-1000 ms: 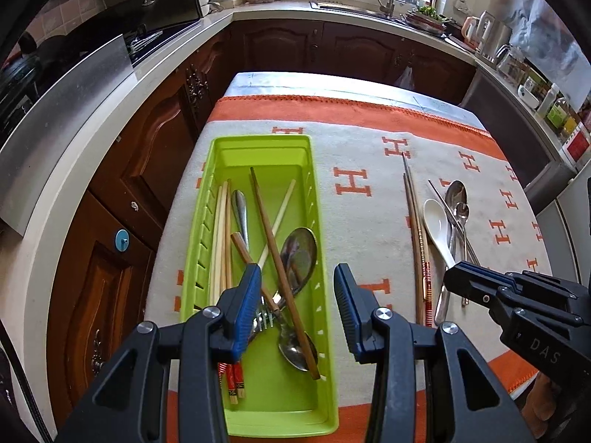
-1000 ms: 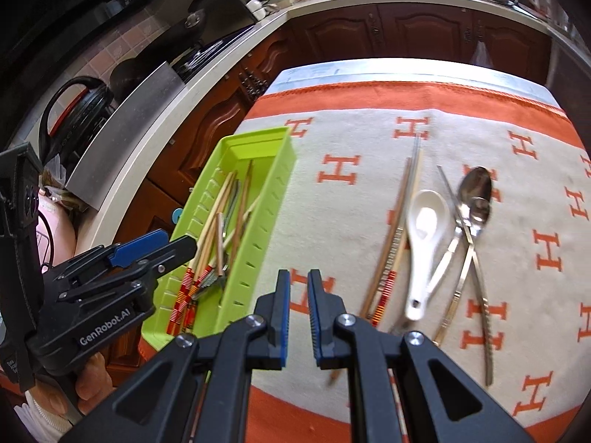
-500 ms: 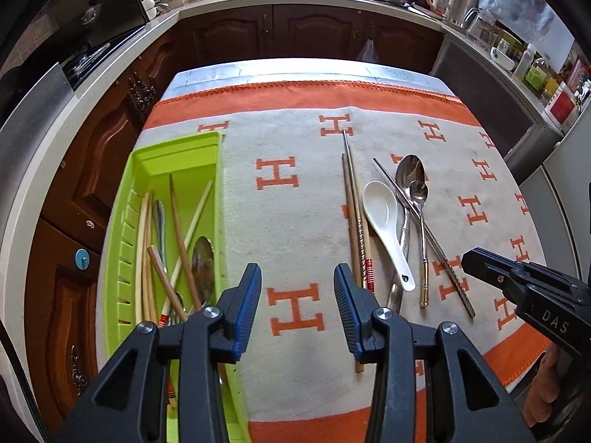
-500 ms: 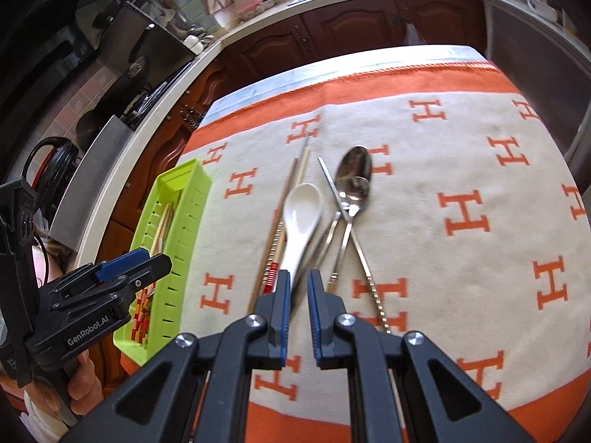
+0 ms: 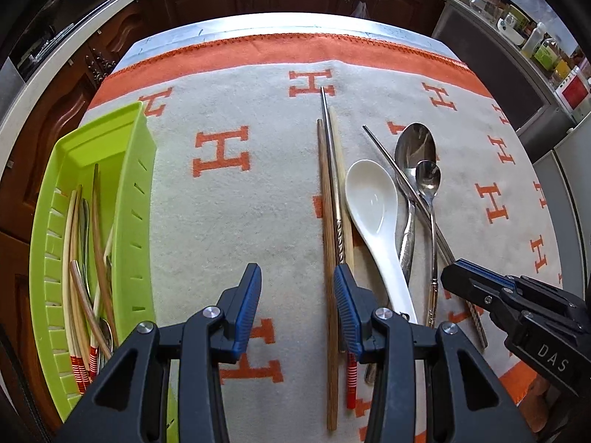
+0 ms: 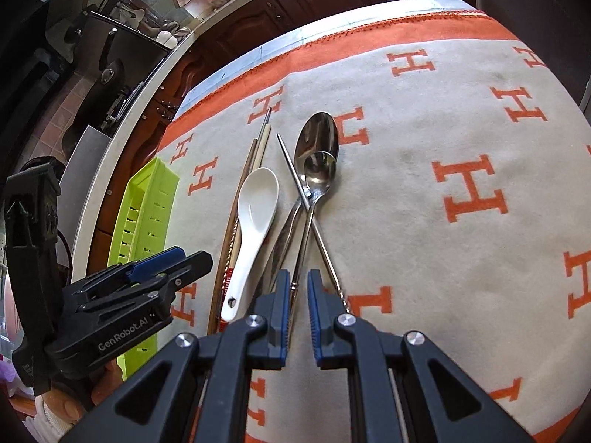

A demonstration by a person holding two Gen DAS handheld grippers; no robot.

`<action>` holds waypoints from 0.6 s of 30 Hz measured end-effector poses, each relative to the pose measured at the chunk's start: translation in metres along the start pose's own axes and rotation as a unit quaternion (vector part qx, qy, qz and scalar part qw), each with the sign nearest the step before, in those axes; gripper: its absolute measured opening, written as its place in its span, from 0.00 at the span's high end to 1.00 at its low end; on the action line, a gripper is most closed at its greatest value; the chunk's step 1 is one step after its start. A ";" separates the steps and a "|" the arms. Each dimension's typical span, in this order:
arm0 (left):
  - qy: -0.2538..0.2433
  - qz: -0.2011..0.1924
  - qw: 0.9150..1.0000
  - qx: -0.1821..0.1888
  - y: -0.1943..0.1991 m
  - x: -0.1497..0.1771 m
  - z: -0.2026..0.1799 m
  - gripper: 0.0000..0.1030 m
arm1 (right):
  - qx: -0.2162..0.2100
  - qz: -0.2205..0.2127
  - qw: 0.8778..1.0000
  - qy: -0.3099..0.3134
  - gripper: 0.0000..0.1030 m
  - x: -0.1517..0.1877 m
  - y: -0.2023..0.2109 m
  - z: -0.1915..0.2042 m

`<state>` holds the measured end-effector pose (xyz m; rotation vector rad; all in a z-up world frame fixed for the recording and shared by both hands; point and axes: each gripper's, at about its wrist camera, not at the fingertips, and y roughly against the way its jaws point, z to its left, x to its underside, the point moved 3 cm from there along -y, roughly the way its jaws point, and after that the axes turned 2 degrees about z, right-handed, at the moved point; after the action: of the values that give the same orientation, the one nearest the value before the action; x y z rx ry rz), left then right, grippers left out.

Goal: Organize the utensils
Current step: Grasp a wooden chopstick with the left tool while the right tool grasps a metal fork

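Loose utensils lie in a tight group on the cloth-covered surface point(image 5: 258, 192): a wooden chopstick point(image 5: 327, 221), a metal chopstick point(image 5: 334, 192) and a pale chopstick with a red-striped end point(image 5: 350, 380) side by side, then a white ceramic spoon point(image 5: 373, 206) just beside them. Next come a large steel spoon point(image 5: 414, 147) and a small steel spoon point(image 5: 428, 181), their handles crossed by a second metal chopstick point(image 6: 295, 177).

A green slotted tray point(image 5: 136, 199) sits at the cloth's left edge, well apart from this group, holding chopsticks and spoons already.

The left hand-held gripper point(image 5: 297, 306) hangs above the cloth with its jaws spread and nothing between them; its right pad sits over the chopstick bundle.

The right hand-held gripper point(image 6: 296, 295) has its jaws nearly pressed together with only a narrow gap. The small spoon's handle runs under that gap; no pinch on it is visible.

The cloth is cream with orange H marks and an orange border.
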<state>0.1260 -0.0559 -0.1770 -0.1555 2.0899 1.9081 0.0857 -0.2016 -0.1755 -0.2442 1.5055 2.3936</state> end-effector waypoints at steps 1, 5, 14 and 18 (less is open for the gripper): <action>0.001 0.003 1.000 0.000 -0.003 -0.001 0.000 0.62 | -0.001 0.003 1.000 0.000 0.89 -0.001 -0.004 0.000; 0.003 0.002 1.000 0.003 -0.008 -0.006 0.002 0.62 | 0.008 0.010 1.000 0.002 0.89 -0.005 -0.015 -0.002; -0.002 -0.003 1.000 0.004 -0.013 -0.016 -0.001 0.62 | 0.046 -0.006 0.998 0.045 0.93 -0.019 -0.024 0.010; -0.001 -0.007 1.000 0.003 -0.014 -0.021 -0.002 0.62 | 0.054 -0.009 0.997 0.052 0.93 -0.019 -0.023 0.010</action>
<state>0.1492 -0.0616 -0.1843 -0.1668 2.0877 1.8918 0.1110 -0.1865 -0.1850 -0.3619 1.6650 2.3106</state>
